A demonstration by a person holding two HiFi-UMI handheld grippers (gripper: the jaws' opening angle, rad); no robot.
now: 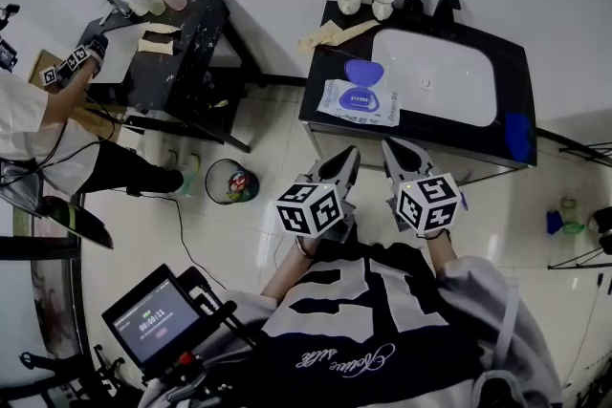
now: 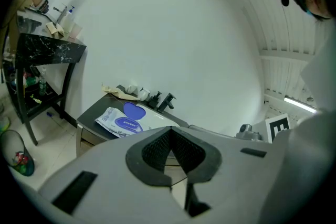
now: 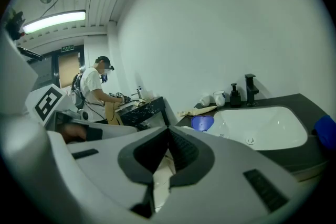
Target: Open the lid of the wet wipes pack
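Note:
The wet wipes pack (image 1: 358,101) lies flat on the black counter (image 1: 320,62), just left of the sink. Its blue heart-shaped lid (image 1: 363,72) stands flipped up at the far end of the pack. The pack (image 2: 121,122) and its raised lid (image 2: 134,110) also show in the left gripper view, and the lid (image 3: 202,123) in the right gripper view. My left gripper (image 1: 346,158) and right gripper (image 1: 395,151) hang side by side short of the counter's front edge, apart from the pack. Both are shut on nothing, with the jaws meeting at the tips (image 2: 169,131) (image 3: 168,131).
A white sink basin (image 1: 435,76) fills the counter's middle, with cups (image 1: 364,2), a black tap (image 1: 446,3) and a beige cloth (image 1: 331,33) behind. A blue sponge (image 1: 516,137) sits at the right. A bin (image 1: 230,182), another person (image 1: 38,119) at a black table (image 1: 182,43), and a monitor (image 1: 153,315) stand to the left.

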